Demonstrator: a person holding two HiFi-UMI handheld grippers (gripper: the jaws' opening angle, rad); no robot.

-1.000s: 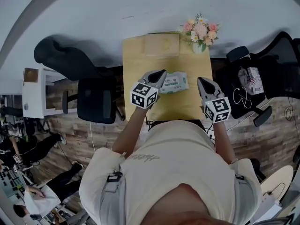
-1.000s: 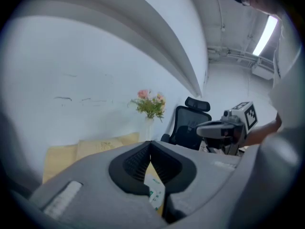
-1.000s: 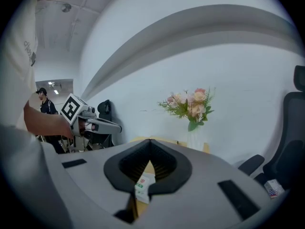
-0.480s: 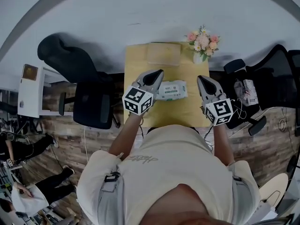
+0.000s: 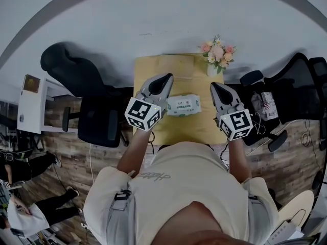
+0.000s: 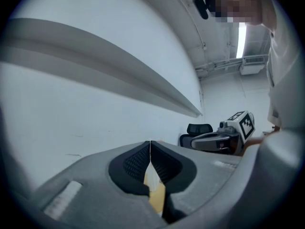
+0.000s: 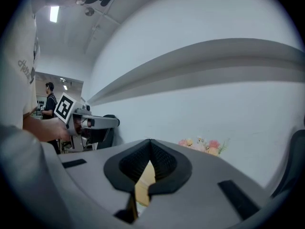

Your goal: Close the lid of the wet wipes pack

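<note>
The wet wipes pack (image 5: pixel 183 104), white with green print, lies flat in the middle of the yellow wooden table (image 5: pixel 153 131). Its lid is too small in the head view to tell whether it stands up or lies flat. My left gripper (image 5: pixel 167 77) hangs above the table just left of the pack, shut with nothing in it. My right gripper (image 5: pixel 213 86) is held at the pack's right side, also shut and empty. Neither touches the pack. In the left gripper view the jaws (image 6: pixel 150 144) meet; in the right gripper view (image 7: pixel 150 142) they meet too.
A vase of pink flowers (image 5: pixel 217 52) stands at the table's back right corner. A flat tan box (image 5: pixel 176 61) lies at the back edge. A black chair (image 5: pixel 98 120) stands left of the table, a dark beanbag (image 5: pixel 69 65) behind it, and another chair (image 5: pixel 301 83) with a bag at the right.
Both grippers have risen away from the table. The left one, which was close against the pack's left end, has drawn off it. The pack has not moved.
</note>
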